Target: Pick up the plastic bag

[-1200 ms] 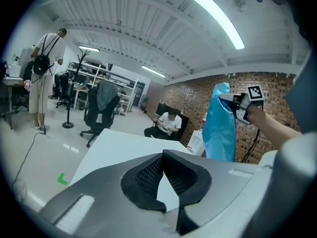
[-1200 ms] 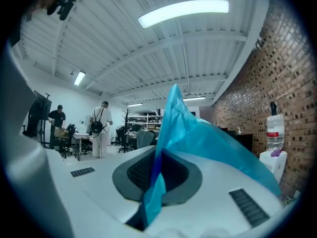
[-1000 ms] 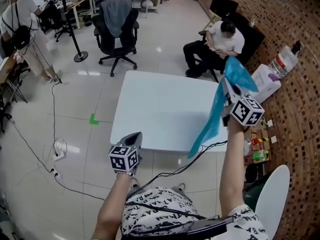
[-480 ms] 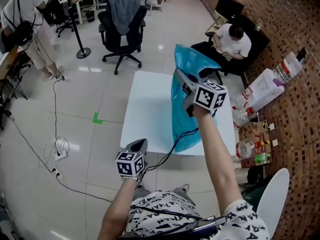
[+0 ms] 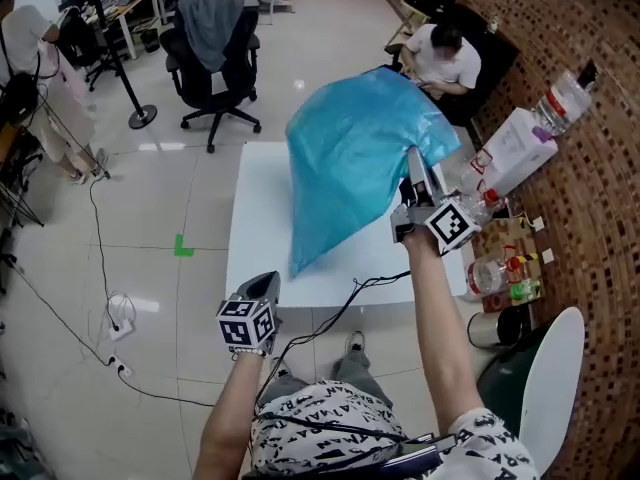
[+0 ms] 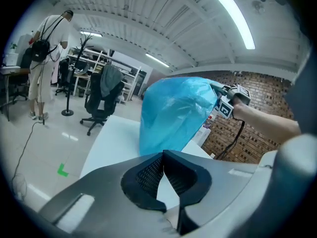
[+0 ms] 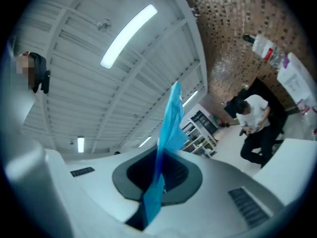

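Now the right tongs point(image 5: 414, 168) pinch the big blue plastic bag point(image 5: 350, 158) above the white table point(image 5: 250, 223); the left tongs point(image 5: 267, 281) are together, empty. Next, just hold tight.

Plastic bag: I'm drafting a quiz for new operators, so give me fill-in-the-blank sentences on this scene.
1. The right tool is shut on the ____ plastic bag.
2. The left tool, jaws together, holds ____.
3. The table is ____.
4. A grey garment drapes a black office ____.
Missing words: blue; nothing; white; chair.
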### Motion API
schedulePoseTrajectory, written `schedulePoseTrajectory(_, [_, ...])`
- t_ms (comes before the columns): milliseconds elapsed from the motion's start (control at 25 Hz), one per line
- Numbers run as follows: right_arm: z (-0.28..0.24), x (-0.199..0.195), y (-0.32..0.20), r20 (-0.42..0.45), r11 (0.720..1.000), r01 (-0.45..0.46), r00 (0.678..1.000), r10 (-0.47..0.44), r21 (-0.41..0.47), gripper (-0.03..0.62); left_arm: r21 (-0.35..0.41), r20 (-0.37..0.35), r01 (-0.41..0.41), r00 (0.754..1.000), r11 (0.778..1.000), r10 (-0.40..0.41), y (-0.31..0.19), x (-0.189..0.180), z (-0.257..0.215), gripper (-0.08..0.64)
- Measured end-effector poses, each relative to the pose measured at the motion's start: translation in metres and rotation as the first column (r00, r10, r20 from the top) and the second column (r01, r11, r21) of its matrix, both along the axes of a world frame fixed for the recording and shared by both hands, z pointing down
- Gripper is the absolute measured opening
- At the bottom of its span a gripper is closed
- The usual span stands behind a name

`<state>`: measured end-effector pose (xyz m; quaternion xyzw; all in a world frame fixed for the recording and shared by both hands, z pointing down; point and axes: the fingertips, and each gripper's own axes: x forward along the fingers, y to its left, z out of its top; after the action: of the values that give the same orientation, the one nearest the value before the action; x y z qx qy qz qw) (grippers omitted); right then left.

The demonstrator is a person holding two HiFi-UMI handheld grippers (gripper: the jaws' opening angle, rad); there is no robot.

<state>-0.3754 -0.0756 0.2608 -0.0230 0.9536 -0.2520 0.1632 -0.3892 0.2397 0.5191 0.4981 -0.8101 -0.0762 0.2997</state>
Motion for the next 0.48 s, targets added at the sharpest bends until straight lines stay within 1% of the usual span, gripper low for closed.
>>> schedulePoseTrajectory(120, [0.055,0.036,-0.046,-0.061,0.993,-0.103,0.993,0.099,-0.06,0.012,-0.022,0.005,-0.009,1.0,1.0,0.009,-0.032,0.007,0.007,0.0])
schedulePoseTrajectory(200, [0.102,0.06,-0.073,-0.119,0.977,-0.188,0.977,0.176,-0.102,0.012,-0.049,0.0,-0.018,1.0,0.999,0.018,-0.052,0.017,0.02,0.0])
schedulePoseTrajectory(280, [0.153,0.083,-0.097,-0.167,0.943,-0.279,0.954,0.25,-0.182,0.011,-0.087,-0.016,-0.024,1.0,0.996,0.022,-0.069,0.027,0.045,0.0])
schedulePoseTrajectory(360, [0.198,0.1,-0.112,-0.216,0.905,-0.344,0.931,0.295,-0.249,0.012,-0.134,-0.051,-0.024,0.999,0.991,0.017,-0.08,0.037,0.079,0.0])
schedulePoseTrajectory(480, [0.241,0.114,-0.12,-0.281,0.874,-0.397,0.904,0.321,-0.28,0.011,-0.189,-0.107,-0.039,0.994,0.981,0.019,-0.089,0.058,0.116,0.0])
